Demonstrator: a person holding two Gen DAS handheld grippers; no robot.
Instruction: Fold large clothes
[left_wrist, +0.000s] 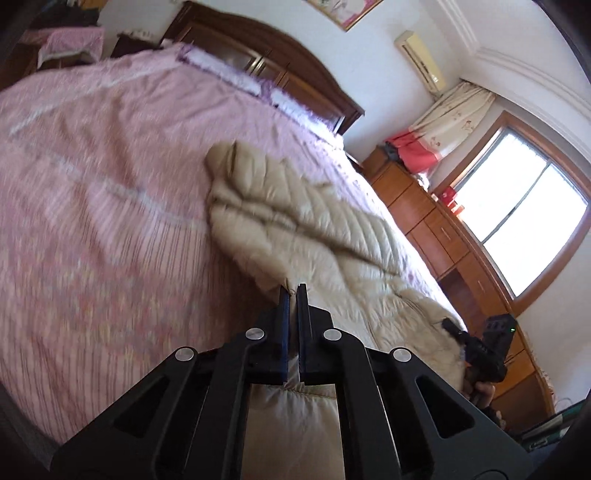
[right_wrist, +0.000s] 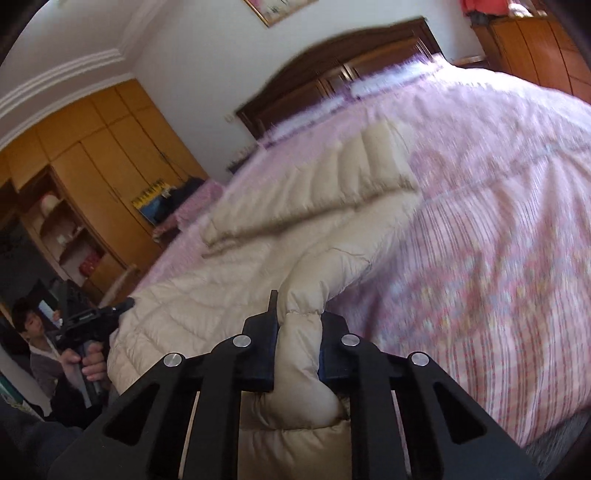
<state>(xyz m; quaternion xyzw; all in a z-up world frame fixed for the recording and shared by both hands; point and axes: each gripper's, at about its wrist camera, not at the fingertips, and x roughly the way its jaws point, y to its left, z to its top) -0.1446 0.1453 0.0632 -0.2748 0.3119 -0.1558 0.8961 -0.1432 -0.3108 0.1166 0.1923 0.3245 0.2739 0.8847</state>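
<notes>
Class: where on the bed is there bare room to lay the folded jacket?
Bare bedspread lies between the jacket and the headboard, and across the bed's far half. The near edge is crowded: both the left gripper and right gripper grip the jacket there.

Left wrist view: low over the bed (left_wrist: 92, 184), close behind the jacket (left_wrist: 314, 229), tilted, facing the headboard (left_wrist: 280, 70) and window (left_wrist: 517, 221). Right wrist view: equally near the jacket (right_wrist: 295, 221), facing headboard (right_wrist: 343, 62) and wardrobe (right_wrist: 92, 147). Shared: jacket, bed (right_wrist: 498, 221), headboard.
</notes>
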